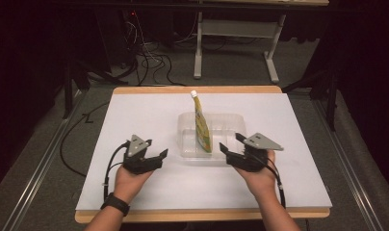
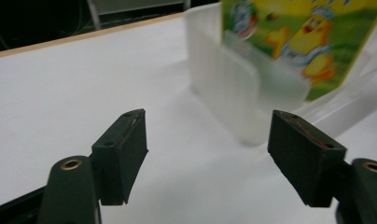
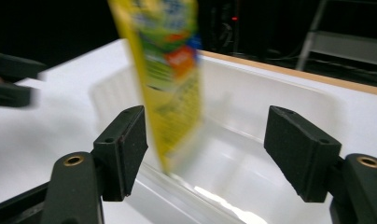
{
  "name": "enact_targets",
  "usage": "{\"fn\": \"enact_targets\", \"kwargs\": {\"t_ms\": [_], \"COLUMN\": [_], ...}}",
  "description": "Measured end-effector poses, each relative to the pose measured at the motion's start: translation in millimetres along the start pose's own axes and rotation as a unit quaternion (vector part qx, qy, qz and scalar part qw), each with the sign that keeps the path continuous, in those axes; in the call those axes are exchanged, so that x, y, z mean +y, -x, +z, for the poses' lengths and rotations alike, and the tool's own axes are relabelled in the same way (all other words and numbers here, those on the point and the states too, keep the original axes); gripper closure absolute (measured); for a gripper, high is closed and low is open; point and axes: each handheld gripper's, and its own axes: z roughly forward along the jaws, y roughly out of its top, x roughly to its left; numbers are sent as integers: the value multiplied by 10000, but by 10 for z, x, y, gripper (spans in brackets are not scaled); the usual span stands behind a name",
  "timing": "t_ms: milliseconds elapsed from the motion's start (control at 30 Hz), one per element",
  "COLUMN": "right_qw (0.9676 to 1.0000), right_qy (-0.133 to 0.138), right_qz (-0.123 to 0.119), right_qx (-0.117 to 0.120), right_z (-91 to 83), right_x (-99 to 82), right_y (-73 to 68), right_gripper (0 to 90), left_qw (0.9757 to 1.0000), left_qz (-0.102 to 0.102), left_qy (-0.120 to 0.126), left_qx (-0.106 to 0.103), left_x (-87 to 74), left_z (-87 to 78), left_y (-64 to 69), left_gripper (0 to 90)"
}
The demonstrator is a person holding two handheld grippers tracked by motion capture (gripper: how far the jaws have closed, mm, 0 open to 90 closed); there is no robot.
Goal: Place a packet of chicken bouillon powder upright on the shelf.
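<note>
The yellow pouch [image 1: 201, 126] stands upright in the clear tray [image 1: 188, 144], between the 2 grippers. The left gripper [image 1: 153, 155] sits just left of the tray, jaws wide, empty. The right gripper [image 1: 231, 144] sits at the tray's right edge, jaws wide, empty.

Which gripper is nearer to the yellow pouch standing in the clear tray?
Right. The right gripper is open just beside the yellow pouch, at the clear tray edge. The left gripper is open farther away, left of the tray.
</note>
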Motion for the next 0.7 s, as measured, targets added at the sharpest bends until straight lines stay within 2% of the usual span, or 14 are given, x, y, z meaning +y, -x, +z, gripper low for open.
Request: {"fn": "enact_targets", "kwargs": {"t_ms": [67,133,267,367,467,567,667,700], "right_qw": [9998,9989,9963,9934,9909,9895,9903,9910], "right_qy": [4,-34,-102,-71,-23,-86,-128,-130], "right_qz": [-55,-5,249,435,485,662,753,716], "right_qx": [-204,-458,-812,-1059,-1255,-1278,-1162,-1120], "right_z": [-144,-306,-515,-662,-766,-806,-767,-747], "right_x": [-67,-163,-327,-450,-581,-708,-761,-751], "right_y": [164,370,676,870,994,1065,1080,1068], "right_gripper": [299,299,300,299,297,290,289,289], "left_qw": [9998,9995,9978,9971,9968,9965,9962,9962], "left_qz": [5,-190,-395,-385,-367,-438,-503,-521], "left_qy": [-52,-37,-55,-82,-105,31,-3,1], "left_qx": [171,267,537,650,703,711,704,691], "left_x": [-113,-221,-372,-445,-469,-466,-464,-461], "left_z": [-118,-209,-336,-370,-412,-463,-421,-408], "left_y": [-169,-320,-539,-594,-612,-639,-625,-613], "left_gripper": [283,287,295,296,290,289,289,289]}}
